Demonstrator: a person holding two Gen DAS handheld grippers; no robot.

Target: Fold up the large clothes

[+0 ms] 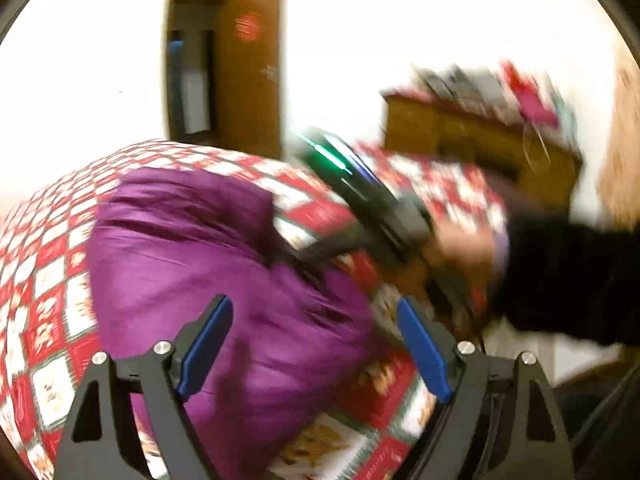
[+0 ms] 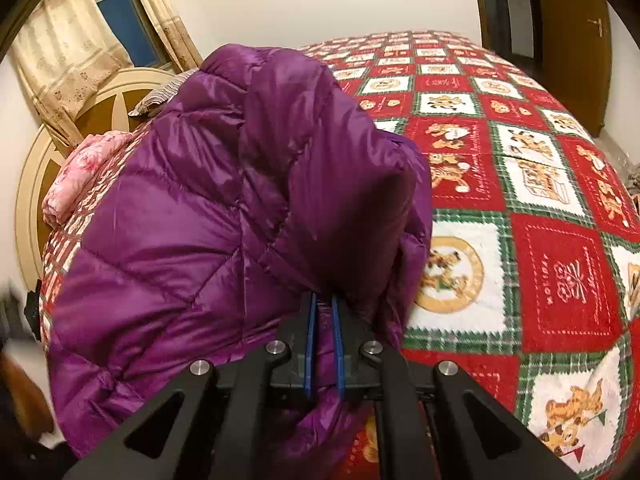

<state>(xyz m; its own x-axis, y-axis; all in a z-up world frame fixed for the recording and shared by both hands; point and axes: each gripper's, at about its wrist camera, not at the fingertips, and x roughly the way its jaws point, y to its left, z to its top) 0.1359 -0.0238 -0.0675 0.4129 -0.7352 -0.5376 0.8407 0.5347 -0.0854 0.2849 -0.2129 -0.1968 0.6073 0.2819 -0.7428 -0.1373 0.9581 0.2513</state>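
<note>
While the right claw (image 2: 323,320) pinches the purple jacket (image 2: 224,208) — left claw (image 1: 312,344) spread.

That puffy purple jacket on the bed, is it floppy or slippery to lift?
Probably floppy: the purple jacket droops in folds around the right gripper pinching it. Its shiny shell looks slippery. The quilted puffiness suggests it's light for its size.

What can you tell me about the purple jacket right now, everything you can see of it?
The purple jacket is a glossy, quilted puffer, nylon-like, lying bunched on the red, white and green patterned bedspread. One part is lifted and draped over itself, pinched between the shut blue pads of the right gripper. The left gripper is open above it, apparently not touching. No zipper or label is visible.
</note>
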